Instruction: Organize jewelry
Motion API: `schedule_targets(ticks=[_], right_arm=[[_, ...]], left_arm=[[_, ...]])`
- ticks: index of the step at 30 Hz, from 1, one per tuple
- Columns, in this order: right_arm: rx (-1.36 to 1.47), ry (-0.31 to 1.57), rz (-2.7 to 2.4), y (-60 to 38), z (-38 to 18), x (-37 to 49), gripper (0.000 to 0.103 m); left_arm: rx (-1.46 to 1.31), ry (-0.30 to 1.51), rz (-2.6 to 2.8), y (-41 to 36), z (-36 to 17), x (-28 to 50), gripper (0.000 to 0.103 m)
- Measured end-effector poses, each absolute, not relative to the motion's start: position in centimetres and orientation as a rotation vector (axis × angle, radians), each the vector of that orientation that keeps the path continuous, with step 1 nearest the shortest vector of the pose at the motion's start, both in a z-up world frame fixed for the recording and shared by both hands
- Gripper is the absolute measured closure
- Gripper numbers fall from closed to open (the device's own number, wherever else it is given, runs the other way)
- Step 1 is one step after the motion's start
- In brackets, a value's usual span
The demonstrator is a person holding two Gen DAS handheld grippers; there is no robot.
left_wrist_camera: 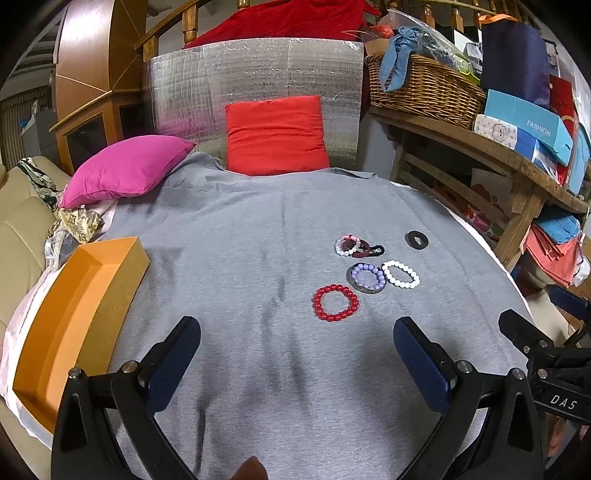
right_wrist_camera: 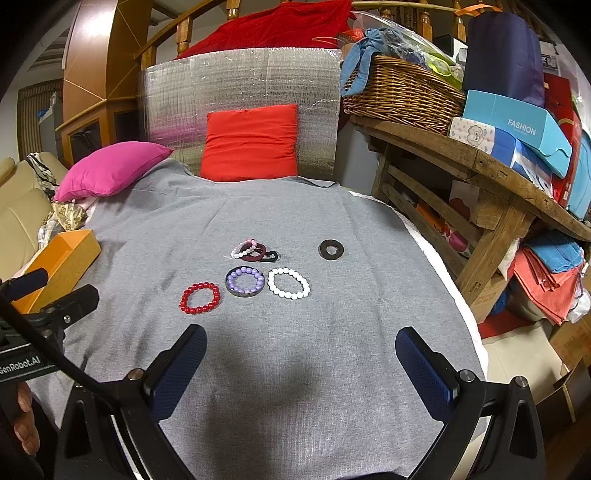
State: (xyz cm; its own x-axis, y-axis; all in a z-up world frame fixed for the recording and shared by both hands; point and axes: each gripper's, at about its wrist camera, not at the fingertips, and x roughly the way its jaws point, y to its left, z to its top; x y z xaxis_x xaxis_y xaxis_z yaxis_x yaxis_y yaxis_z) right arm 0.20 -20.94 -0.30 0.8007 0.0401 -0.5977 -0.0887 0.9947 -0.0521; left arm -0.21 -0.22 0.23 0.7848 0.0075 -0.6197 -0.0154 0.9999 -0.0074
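Both grippers, left (left_wrist_camera: 297,354) and right (right_wrist_camera: 301,363), spread wide, empty; bracelets (right_wrist_camera: 244,282) lying well ahead on grey cloth (right_wrist_camera: 295,369).

Wooden shelf (right_wrist_camera: 476,155), beige sofa (right_wrist_camera: 18,206), stair railing (right_wrist_camera: 184,26)

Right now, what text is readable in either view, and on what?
"FASHION": blue box on the wooden shelf; smaller line under it too blurred.
"DAS": right gripper body, seen from the left wrist.
"GenRobot.AI": left gripper body, seen from the right wrist.
Cardboard box print below the shelf: unreadable.
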Motion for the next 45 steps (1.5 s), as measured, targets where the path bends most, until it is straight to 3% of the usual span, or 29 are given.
schedule_targets(ticks=[33, 45], right_arm=[[-0.073, 0.649, 0.056, -21.7, -0.7, 0.9, 0.000], [0.006, 0.738, 0.092, -24.0, -3.0, 6.5, 0.000]], left_arm=[[-0.002, 0.704, 0.023, 0.1, -0.8, 0.5, 0.000], [-0.062, 0.818, 0.023, 2.1, -4.5, 2.8, 0.000]])
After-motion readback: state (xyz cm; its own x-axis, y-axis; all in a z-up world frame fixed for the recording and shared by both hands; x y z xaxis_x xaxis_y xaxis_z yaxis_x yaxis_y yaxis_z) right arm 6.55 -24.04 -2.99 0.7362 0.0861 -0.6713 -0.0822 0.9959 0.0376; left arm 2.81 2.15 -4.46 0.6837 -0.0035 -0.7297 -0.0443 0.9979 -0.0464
